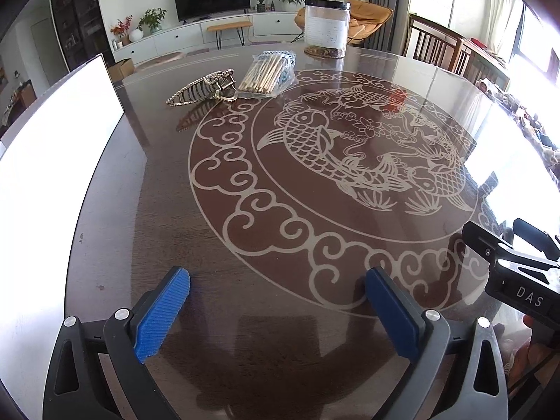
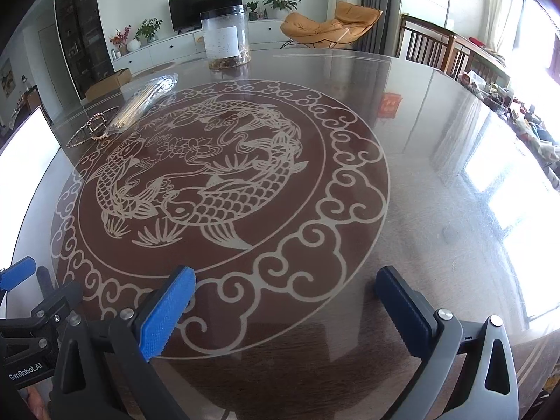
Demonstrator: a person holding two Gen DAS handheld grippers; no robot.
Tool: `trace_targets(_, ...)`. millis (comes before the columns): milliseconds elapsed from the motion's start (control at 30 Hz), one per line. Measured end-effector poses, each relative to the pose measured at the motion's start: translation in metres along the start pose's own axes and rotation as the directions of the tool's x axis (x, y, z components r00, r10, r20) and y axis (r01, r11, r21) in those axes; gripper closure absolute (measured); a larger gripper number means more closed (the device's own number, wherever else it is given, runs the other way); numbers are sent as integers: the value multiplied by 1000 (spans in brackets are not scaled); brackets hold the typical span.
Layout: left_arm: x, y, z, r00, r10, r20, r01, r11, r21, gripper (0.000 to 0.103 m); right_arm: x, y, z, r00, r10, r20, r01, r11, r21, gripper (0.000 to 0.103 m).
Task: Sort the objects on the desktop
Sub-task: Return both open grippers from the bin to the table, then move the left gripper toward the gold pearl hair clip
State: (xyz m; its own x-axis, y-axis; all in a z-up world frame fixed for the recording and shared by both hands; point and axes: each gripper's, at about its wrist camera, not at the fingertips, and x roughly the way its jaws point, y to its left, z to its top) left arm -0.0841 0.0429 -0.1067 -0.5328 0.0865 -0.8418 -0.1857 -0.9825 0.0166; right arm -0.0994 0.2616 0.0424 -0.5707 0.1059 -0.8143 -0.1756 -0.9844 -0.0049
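Up close, the left gripper [image 1: 278, 308] has its jaws spread as wide as they go with nothing between the blue pads, only bare glass under them, and the right gripper [image 2: 285, 309] likewise stands wide apart and empty. Both hang over the near part of the round desk [image 2: 437, 182], side by side: the right gripper's black body shows at the right edge of the left wrist view, and the left one's blue pad at the left edge of the right wrist view. Ahead of both jaws the fish-and-cloud medallion [image 1: 336, 161] lies uncovered, a broad open stretch. Far across it, near the desk's back-left edge, the things are grouped: a gold beaded hair clip [image 1: 203, 87] lies just beside a clear packet of wooden sticks [image 1: 267, 73], seemingly touching it, and a tall clear jar [image 1: 327, 28] with a black lid stands upright behind them, close to the far rim. A white panel [image 1: 52, 175] borders the desk's left side.
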Motion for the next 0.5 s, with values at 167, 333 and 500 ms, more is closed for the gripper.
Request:
trace_targets(167, 0, 1, -1, 1000, 1, 2, -1, 1000, -12, 0, 0, 0, 0, 1000, 0, 0, 0, 1000, 0, 0)
trace_targets(333, 0, 1, -2, 1000, 0, 2, 0, 1000, -11, 0, 0, 0, 0, 1000, 0, 0, 0, 1000, 0, 0)
trace_targets(500, 0, 1, -4, 1000, -4, 16, 4, 1000, -2, 0, 0, 0, 0, 1000, 0, 0, 0, 1000, 1, 0)
